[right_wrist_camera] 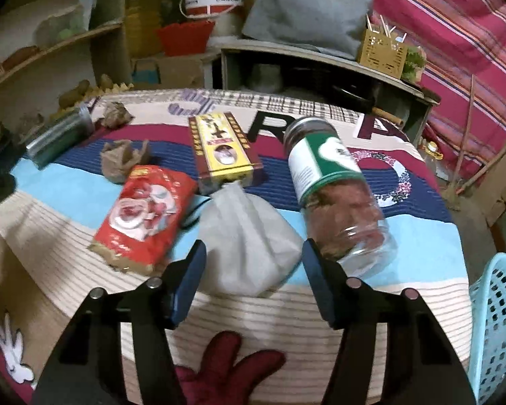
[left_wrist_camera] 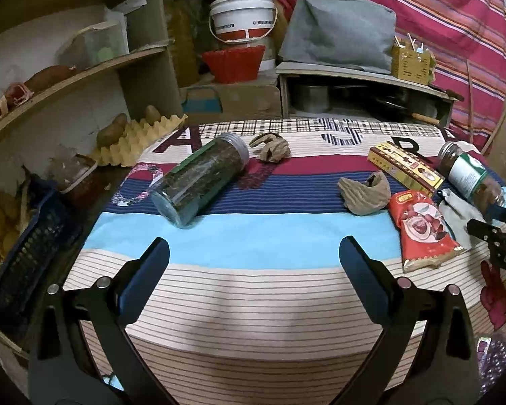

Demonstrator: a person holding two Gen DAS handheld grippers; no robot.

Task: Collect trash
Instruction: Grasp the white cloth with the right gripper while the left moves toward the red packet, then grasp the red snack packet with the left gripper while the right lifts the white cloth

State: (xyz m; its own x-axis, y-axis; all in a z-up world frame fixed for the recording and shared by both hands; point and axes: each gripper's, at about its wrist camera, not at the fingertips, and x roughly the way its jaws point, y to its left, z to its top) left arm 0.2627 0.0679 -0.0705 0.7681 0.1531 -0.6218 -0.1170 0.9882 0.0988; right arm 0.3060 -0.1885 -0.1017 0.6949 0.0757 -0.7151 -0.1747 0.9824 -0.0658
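- Left wrist view shows the left gripper [left_wrist_camera: 253,263] spread wide and holding nothing, hovering above the striped cloth-covered counter [left_wrist_camera: 253,303] near its front edge, probably waiting while the other hand works.
- Right gripper [right_wrist_camera: 253,263] is also released, its 2 fingers straddling a crumpled grey-white paper bag [right_wrist_camera: 246,236] without closing on it; this looks like the approach to a first pick.
- Trash lies scattered across the counter: a red foil snack packet [right_wrist_camera: 141,209] just left of the grey bag, a yellow-and-red cardboard box [right_wrist_camera: 221,148] behind it, and 2 crumpled brown paper wads [left_wrist_camera: 364,192] [left_wrist_camera: 271,146] further back.
- Clear plastic jar with a green-and-white label [right_wrist_camera: 334,189] lies on its side just right of the bag, close to the right finger, so a closing grasp could nudge it.
- Long clear jar of dark dried leaves [left_wrist_camera: 199,175] lies on its side at the left, well apart.
- Light-blue perforated plastic basket [right_wrist_camera: 496,320] sits at the counter's right edge, likely the place for collected trash.
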